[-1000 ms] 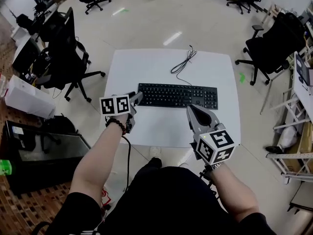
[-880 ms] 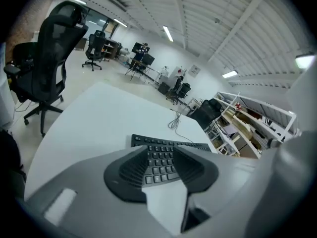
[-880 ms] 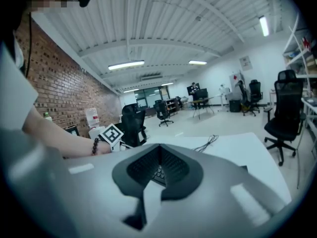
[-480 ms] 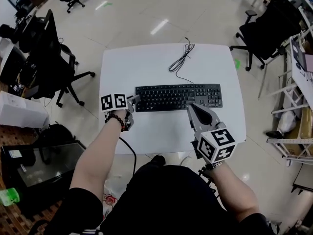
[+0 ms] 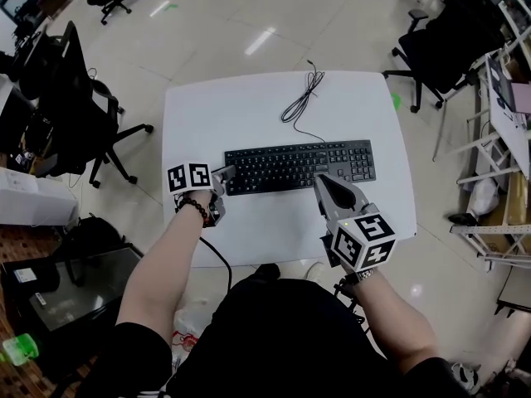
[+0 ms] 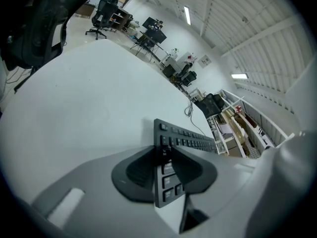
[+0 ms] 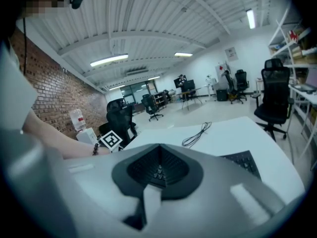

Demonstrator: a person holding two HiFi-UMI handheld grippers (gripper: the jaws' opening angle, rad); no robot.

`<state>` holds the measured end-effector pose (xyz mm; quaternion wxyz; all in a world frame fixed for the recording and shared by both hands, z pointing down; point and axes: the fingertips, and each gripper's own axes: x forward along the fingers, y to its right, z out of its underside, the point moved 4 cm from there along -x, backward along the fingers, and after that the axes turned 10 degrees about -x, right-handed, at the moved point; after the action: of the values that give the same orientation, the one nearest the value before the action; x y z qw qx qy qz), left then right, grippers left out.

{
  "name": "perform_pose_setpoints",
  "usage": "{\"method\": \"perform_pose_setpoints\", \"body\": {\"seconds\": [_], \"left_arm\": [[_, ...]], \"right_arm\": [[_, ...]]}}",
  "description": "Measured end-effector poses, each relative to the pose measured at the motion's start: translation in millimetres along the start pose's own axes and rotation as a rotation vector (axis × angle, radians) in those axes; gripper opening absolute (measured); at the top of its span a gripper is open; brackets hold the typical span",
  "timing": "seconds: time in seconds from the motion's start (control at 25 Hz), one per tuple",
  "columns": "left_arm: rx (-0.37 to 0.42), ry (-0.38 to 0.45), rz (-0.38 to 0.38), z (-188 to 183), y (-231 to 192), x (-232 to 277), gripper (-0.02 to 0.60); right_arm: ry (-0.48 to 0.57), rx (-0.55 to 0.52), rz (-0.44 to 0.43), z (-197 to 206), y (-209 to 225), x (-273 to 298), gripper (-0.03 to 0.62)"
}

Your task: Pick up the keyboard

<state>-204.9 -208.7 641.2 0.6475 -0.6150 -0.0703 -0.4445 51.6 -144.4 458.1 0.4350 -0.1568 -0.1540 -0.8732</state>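
A black keyboard (image 5: 299,166) lies across the middle of the white table (image 5: 249,106), and its cable (image 5: 300,98) runs toward the far edge. My left gripper (image 5: 222,177) is at the keyboard's left end. In the left gripper view that end (image 6: 166,170) sits between the closing jaws, with both pads (image 6: 138,170) against it and no gap showing. My right gripper (image 5: 325,186) is shut and empty, and hovers over the keyboard's near edge right of the middle. The right gripper view shows the keyboard's right part (image 7: 242,160) past the closed jaws.
Black office chairs stand on the floor to the left (image 5: 75,98) and at the far right (image 5: 448,31). Shelving (image 5: 506,98) lines the right side. A dark box (image 5: 75,280) sits on the floor near left. Bare table lies on the near side of the keyboard (image 5: 274,222).
Both grippers have come down toward the table. The left one has settled onto the keyboard's left end. The right one has edged over the keyboard's near edge.
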Motion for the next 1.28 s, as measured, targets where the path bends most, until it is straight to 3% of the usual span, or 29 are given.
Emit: {"method": "perform_pose_setpoints", "body": {"seconds": [0.76, 1.12, 1.28], "left_arm": [[0.044, 0.021, 0.048, -4, 50, -46, 0.087], [0.045, 0.033, 0.049, -5, 62, -55, 0.086], [0.044, 0.034, 0.046, -5, 66, -58, 0.084]], "right_arm": [[-0.094, 0.424, -0.004, 74, 31, 10, 0.01], [-0.093, 0.765, -0.047, 119, 47, 22, 0.19], [-0.043, 0.928, -0.049, 133, 59, 33, 0.215]]}}
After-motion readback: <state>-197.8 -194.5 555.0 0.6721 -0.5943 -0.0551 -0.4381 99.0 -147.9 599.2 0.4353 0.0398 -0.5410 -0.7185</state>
